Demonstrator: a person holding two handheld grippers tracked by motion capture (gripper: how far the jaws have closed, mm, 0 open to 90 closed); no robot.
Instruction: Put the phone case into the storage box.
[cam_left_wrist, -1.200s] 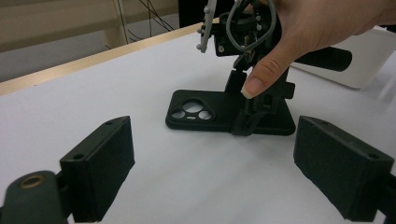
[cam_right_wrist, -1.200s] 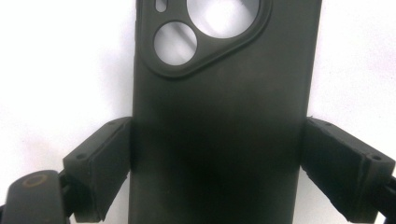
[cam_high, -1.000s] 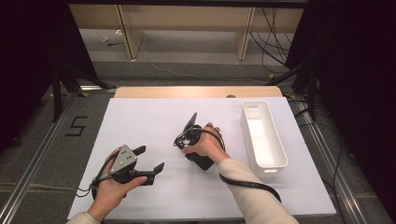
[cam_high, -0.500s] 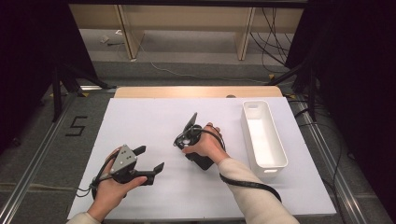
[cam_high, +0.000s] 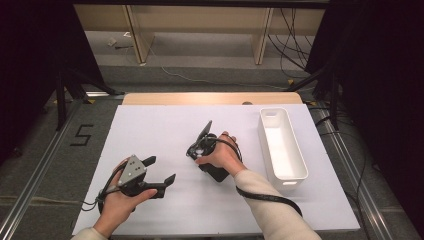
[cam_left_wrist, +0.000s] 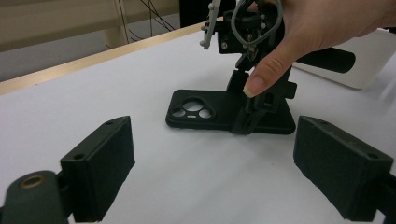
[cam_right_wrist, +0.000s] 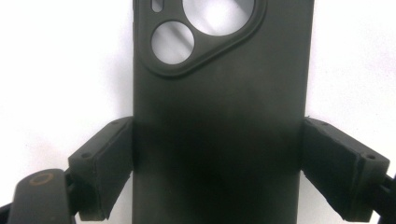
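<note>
Black phone case (cam_right_wrist: 219, 116) lies flat on the white table (cam_high: 165, 130) near centre, w/ the right gripper (cam_right_wrist: 219, 163) clamped across its width, pads touching both long edges. Left gripper (cam_high: 161, 170) sits at approx 8 o'clock from it, jaws wide apart, nothing between; white bin (cam_high: 280, 145) at 3 o'clock.

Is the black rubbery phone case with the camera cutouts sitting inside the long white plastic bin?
No, the black rubbery phone case lies flat on the white table sheet, apart from the long white plastic bin off to one side.
</note>
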